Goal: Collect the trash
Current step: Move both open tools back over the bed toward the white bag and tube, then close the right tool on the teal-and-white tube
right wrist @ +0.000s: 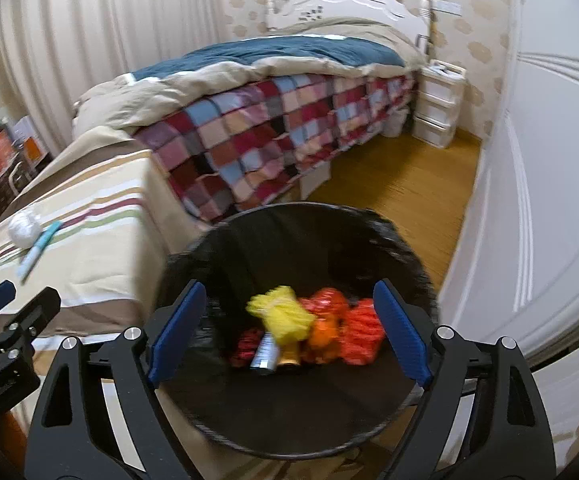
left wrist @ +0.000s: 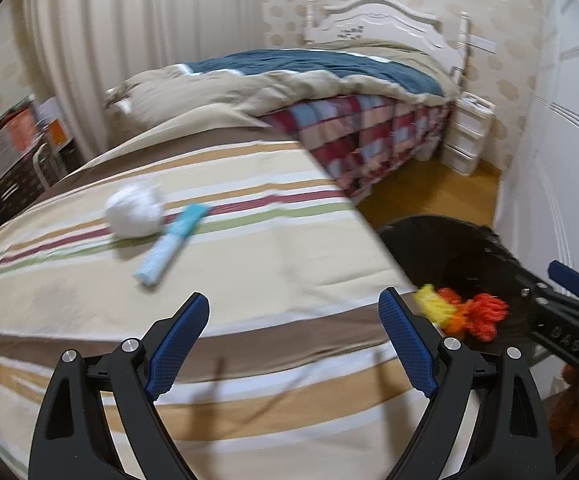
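L claw (left wrist: 293,340) is standing wide open w/ nothing btwn its 2 blue pads, hanging over the striped cover (left wrist: 249,264) of the near bed. R claw (right wrist: 289,328) is likewise gaping wide, 2 blue pads apart, gripping nothing, and is hanging above the mouth of the bin (right wrist: 389,232).

Outward from R claw: 1 black bin, lined w/ a black bag, is sitting on the wood floor (right wrist: 401,176) just beside the near bed's edge. Trash inside, blurred: 1 yellow net bag (right wrist: 285,312), 2 orange-red net bags (right wrist: 363,336) beside it, 1 darker red bit lower left, plus 1 small can or bottle (right wrist: 265,354) under the yellow one; can't tell which. In the L view the bin (left wrist: 449,240) is showing at right w/ the yellow and orange bags at its near rim, and R claw's tip is poking in at far right.

Outward from L claw: 2 pieces of trash are lying on the striped cover, well ahead of the pads. 1 white crumpled ball (left wrist: 135,214) and 1 light-blue wrapper (left wrist: 171,246), long and thin, touching or nearly touching the ball at its upper end. Both are also showing small at left in the R view.

Farther back: 1 second bed w/ a checked quilt (right wrist: 273,136), a tan-and-blue duvet (right wrist: 273,54) on top, 1 white headboard (right wrist: 337,0). 1 white drawer unit (right wrist: 437,108), 3 drawers, is standing by the headboard. Pale curtains (left wrist: 129,40) at left, white wardrobe (right wrist: 549,160) at right.
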Available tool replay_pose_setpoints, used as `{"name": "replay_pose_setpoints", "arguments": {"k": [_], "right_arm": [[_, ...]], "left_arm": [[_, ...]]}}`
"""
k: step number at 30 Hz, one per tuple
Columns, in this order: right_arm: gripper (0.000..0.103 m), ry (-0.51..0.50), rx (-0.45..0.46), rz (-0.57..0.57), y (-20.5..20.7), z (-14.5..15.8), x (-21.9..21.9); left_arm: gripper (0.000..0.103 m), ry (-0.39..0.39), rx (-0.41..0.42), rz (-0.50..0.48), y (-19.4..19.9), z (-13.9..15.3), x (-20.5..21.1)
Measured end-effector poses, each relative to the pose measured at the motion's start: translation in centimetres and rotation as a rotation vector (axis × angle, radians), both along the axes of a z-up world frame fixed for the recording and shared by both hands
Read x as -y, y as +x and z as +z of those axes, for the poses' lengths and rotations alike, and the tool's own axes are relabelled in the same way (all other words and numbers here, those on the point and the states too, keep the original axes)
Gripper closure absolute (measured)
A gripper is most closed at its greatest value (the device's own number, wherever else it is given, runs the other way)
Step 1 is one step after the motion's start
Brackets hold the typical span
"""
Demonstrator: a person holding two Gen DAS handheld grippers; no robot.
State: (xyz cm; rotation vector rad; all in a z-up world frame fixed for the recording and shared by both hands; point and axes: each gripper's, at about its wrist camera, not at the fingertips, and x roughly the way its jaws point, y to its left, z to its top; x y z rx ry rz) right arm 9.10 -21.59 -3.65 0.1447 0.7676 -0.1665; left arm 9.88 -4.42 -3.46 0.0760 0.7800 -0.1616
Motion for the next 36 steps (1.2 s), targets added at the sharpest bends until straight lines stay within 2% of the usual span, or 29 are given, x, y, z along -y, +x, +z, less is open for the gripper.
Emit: {"name": "replay_pose_setpoints", "arguments": {"k": [8, 18, 28, 36], "right_arm": [[0.019, 0.012, 0.001, 0.156, 1.4, 1.1, -7.1], [0.019, 0.003, -0.043, 0.329, 3.8, 0.9, -16.6], [0.019, -0.032, -0.092, 0.374, 7.8, 0.0, -23.0], [0.019, -0.079, -0.151, 0.35, 10.8, -1.4, -24.4]], "left_arm": [[0.017, 0.009, -0.005, 0.154, -0.5, -0.1, -8.0], [0.017, 0.013, -0.031, 0.331, -0.8, -0.7, -17.4], [0.017, -0.016, -0.043, 0.402, -0.7, -0.9, -22.4], [0.017, -0.059, -0.07, 0.386, -0.3, -1.2, -23.3]]}}
